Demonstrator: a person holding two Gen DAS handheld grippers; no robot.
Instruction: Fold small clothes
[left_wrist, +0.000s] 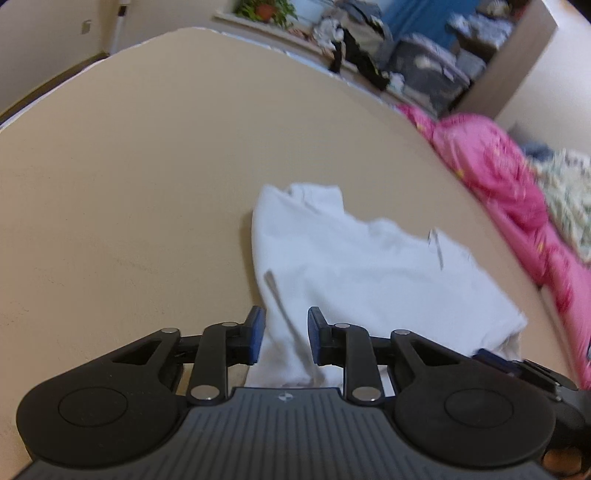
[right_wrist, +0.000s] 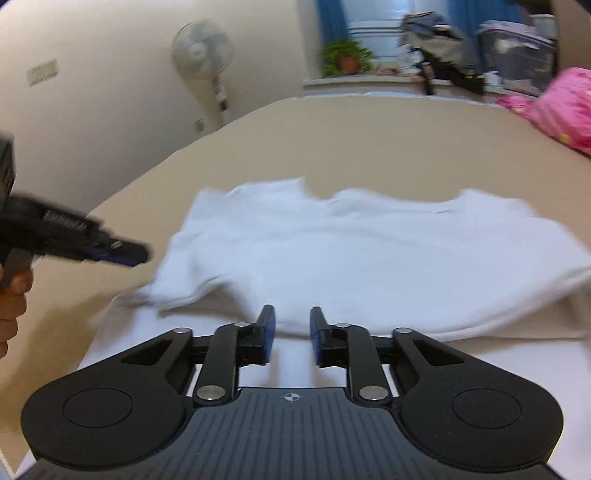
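A white garment (left_wrist: 369, 266) lies partly folded on a beige bed surface (left_wrist: 129, 166). In the left wrist view my left gripper (left_wrist: 286, 334) hovers over the garment's near left edge. Its blue pads stand apart, and the cloth seen between them lies underneath, not pinched. The right wrist view shows the same garment (right_wrist: 369, 251) spread wide, with my right gripper (right_wrist: 291, 332) open just above its near edge and holding nothing. My left gripper (right_wrist: 136, 254) comes in from the left there, clear of the cloth. My right gripper (left_wrist: 491, 358) shows its tip at the garment's lower right corner.
Pink bedding (left_wrist: 491, 162) is heaped along the bed's right side, also visible as pink bedding (right_wrist: 569, 107). A standing fan (right_wrist: 203, 48) is by the wall. A potted plant (right_wrist: 347, 55) and piled clothes and bins (right_wrist: 480, 48) sit beyond the far edge.
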